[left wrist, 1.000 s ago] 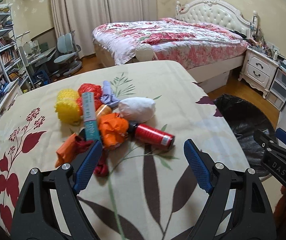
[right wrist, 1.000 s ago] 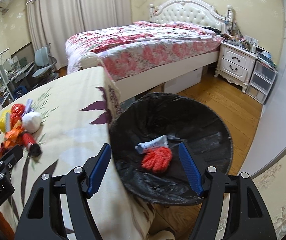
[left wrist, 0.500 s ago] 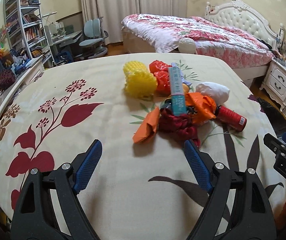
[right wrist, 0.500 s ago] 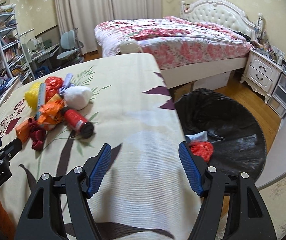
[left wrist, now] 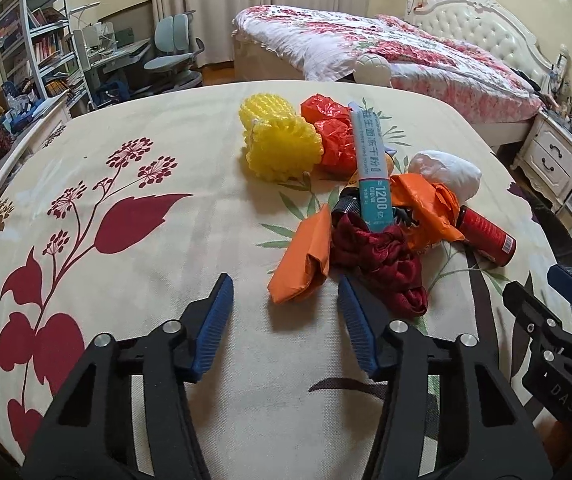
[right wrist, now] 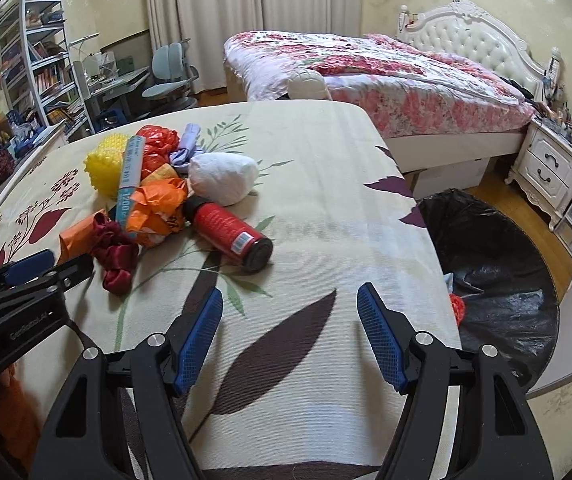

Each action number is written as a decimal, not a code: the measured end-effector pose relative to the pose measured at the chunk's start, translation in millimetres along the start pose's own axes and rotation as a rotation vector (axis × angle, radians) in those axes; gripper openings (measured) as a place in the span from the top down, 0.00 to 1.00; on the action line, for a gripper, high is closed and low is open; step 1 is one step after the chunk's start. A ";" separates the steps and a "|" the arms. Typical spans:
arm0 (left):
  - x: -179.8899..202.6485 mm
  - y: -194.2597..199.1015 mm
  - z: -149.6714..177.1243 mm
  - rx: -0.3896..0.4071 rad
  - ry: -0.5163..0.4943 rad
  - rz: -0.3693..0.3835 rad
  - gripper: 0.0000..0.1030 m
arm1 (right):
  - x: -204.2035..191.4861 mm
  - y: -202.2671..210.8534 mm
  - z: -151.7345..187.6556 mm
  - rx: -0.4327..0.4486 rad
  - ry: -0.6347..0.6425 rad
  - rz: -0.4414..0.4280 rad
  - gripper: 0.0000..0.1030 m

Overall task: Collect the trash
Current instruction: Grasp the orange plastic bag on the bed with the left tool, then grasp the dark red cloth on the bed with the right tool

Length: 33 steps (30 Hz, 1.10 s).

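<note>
A heap of trash lies on the floral tablecloth [left wrist: 133, 264]: yellow foam net [left wrist: 277, 146], red plastic bag [left wrist: 332, 132], teal box [left wrist: 370, 172], orange paper [left wrist: 302, 258], dark red ribbon [left wrist: 382, 260], orange bag [left wrist: 426, 208], white wad [left wrist: 446, 174] and red can [right wrist: 231, 232]. My left gripper [left wrist: 286, 292] hovers just short of the orange paper, its jaws closing with nothing between them. My right gripper [right wrist: 290, 300] stands open over bare cloth, near the can. The black-lined trash bin [right wrist: 498, 264] sits beside the table, with red netting [right wrist: 457, 308] inside.
A bed [right wrist: 386, 76] stands beyond the table, with a white nightstand [right wrist: 550, 172] to its right. Bookshelves [left wrist: 41, 48], a desk and grey chairs [left wrist: 173, 56] fill the far left. The table edge drops to the bin on the right.
Both grippers swung left from the bin side toward the trash heap. The left jaws have narrowed. The right gripper left the bin and now hangs over the table.
</note>
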State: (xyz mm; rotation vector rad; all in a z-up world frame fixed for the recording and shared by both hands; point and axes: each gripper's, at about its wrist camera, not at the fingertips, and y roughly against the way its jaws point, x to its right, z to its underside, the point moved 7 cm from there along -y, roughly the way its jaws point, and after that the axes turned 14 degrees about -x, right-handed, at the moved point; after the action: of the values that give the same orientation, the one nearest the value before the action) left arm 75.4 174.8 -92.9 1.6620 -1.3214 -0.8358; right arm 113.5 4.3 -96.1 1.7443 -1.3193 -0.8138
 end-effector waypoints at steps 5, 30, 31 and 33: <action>3.1 -1.4 -0.7 0.000 -0.022 0.024 0.78 | -10.1 1.1 0.3 -0.002 0.022 -0.010 0.34; -66.3 17.7 27.8 0.034 0.081 -0.058 0.81 | -102.4 -9.6 -6.1 -0.043 0.200 -0.113 0.56; -67.4 17.7 28.2 0.034 0.083 -0.056 0.81 | -106.1 -11.1 -7.2 -0.045 0.207 -0.113 0.58; -68.2 17.4 28.3 0.032 0.087 -0.053 0.81 | -111.8 -13.9 -8.7 -0.048 0.217 -0.111 0.59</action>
State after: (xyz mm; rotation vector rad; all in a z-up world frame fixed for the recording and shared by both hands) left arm 27.9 233.8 -89.2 1.7457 -1.2420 -0.7684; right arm 98.9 116.2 -100.5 1.8245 -1.0598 -0.6890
